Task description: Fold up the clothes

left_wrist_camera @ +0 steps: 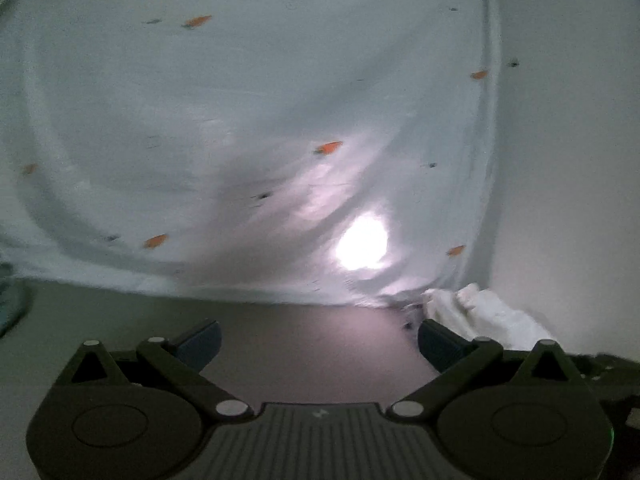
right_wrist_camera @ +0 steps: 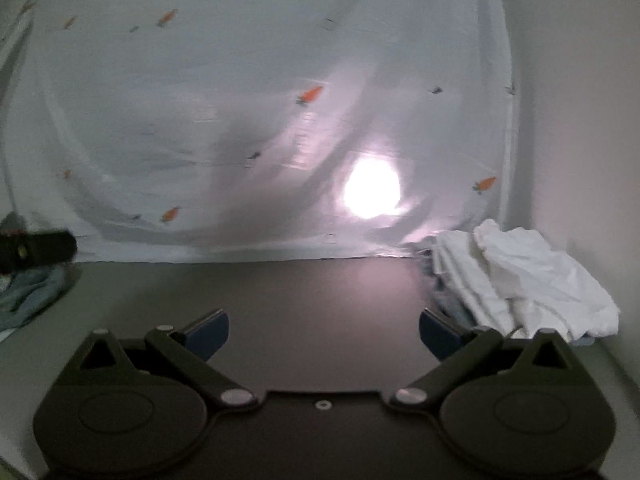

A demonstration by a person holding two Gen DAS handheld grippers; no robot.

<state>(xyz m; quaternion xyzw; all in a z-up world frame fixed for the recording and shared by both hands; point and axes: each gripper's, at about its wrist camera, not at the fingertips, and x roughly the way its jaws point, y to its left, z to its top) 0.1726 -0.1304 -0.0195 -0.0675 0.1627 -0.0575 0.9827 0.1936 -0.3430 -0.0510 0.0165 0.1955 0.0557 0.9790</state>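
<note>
— Behind the grey tabletop (right_wrist_camera: pixel 320 292), what is hung?
— A pale carrot-printed sheet (right_wrist_camera: pixel 240 100) is hung, backlit by a glare at 1 o'clock.
— Where are the clothes seen?
— Crumpled white clothes (right_wrist_camera: pixel 528 276) are piled at 2 o'clock; a teal cloth (right_wrist_camera: pixel 28 292) is seen at 9 o'clock.
— And each tool?
— The left tool (left_wrist_camera: pixel 319 340) and right tool (right_wrist_camera: pixel 324 332) are spread wide, nothing gripped.

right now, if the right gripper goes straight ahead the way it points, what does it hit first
Probably the hanging sheet at the far edge of the table. The right gripper is open, with only bare tabletop in front; the white clothes lie off to its right. Depth is unclear.
</note>
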